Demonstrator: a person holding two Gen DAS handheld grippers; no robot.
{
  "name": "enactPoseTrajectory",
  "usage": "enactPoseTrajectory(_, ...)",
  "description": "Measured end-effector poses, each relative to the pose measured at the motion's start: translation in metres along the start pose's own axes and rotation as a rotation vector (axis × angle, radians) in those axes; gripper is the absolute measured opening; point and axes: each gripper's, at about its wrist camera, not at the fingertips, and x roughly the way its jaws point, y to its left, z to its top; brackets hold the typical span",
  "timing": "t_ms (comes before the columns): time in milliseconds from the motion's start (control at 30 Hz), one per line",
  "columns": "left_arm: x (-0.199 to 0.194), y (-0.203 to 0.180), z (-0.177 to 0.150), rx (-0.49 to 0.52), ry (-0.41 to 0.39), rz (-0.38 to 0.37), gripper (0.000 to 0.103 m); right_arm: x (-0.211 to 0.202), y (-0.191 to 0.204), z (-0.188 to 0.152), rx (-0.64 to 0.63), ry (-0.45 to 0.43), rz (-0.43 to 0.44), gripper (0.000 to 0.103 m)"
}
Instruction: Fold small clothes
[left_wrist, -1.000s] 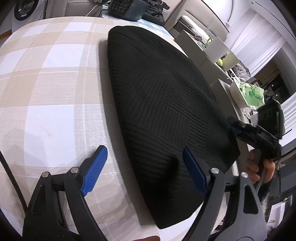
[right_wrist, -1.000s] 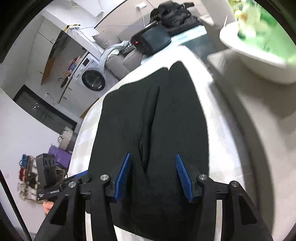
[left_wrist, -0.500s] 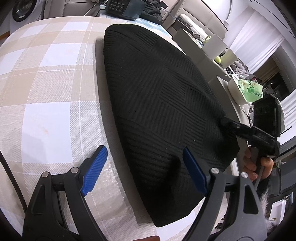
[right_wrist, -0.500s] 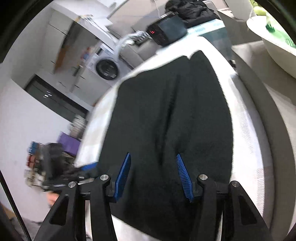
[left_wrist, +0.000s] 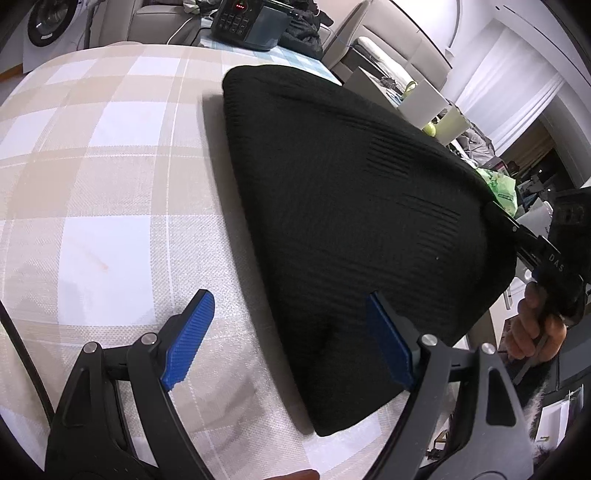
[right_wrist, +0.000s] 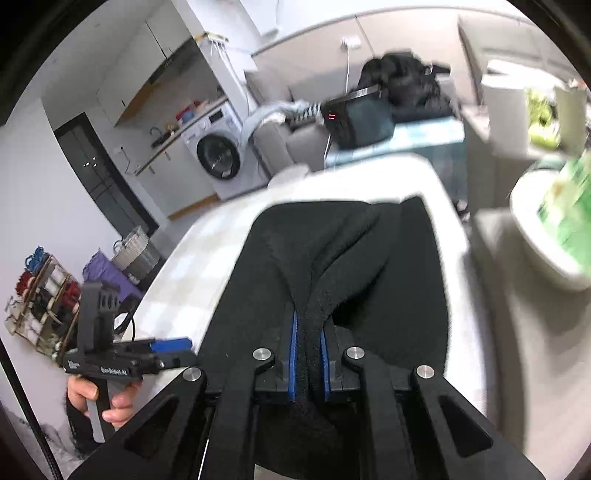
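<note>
A black knitted garment (left_wrist: 343, 229), ribbed in square patches, is lying on a beige-and-white checked tablecloth (left_wrist: 110, 177), toward the table's right side. The right gripper (right_wrist: 308, 363) has just been closing and is now pinching a raised fold of the garment's right edge, lifting it into a ridge. The left gripper (left_wrist: 291, 343) is hovering with its jaws spread wide, one blue pad over bare cloth, one over the knit. Open tablecloth is stretching away to the left.

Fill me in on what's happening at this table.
A person is folding a black knit garment on the checked tablecloth, a handheld gripper in each hand. The right gripper has just closed and pinches a raised fold of the fabric near its edge. The left gripper is open over the garment's near edge, gripping nothing.
</note>
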Motion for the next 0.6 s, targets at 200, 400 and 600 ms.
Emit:
enactPoseTrajectory(200, 0.012, 0.004, -0.002, -0.019, 0.027, 0.01, 0.081, 0.014, -0.039, -0.031, 0.066, 0.132, -0.155, 0.011)
enactPoseTrajectory(400, 0.015, 0.009, -0.002, -0.02, 0.033, 0.009, 0.081, 0.02, -0.062, -0.048, 0.158, 0.178, -0.143, 0.021)
enactPoseTrajectory(600, 0.02, 0.009, 0.003, -0.035, 0.028, -0.017, 0.081, 0.002, -0.055, -0.062, 0.166, 0.176, -0.082, 0.021)
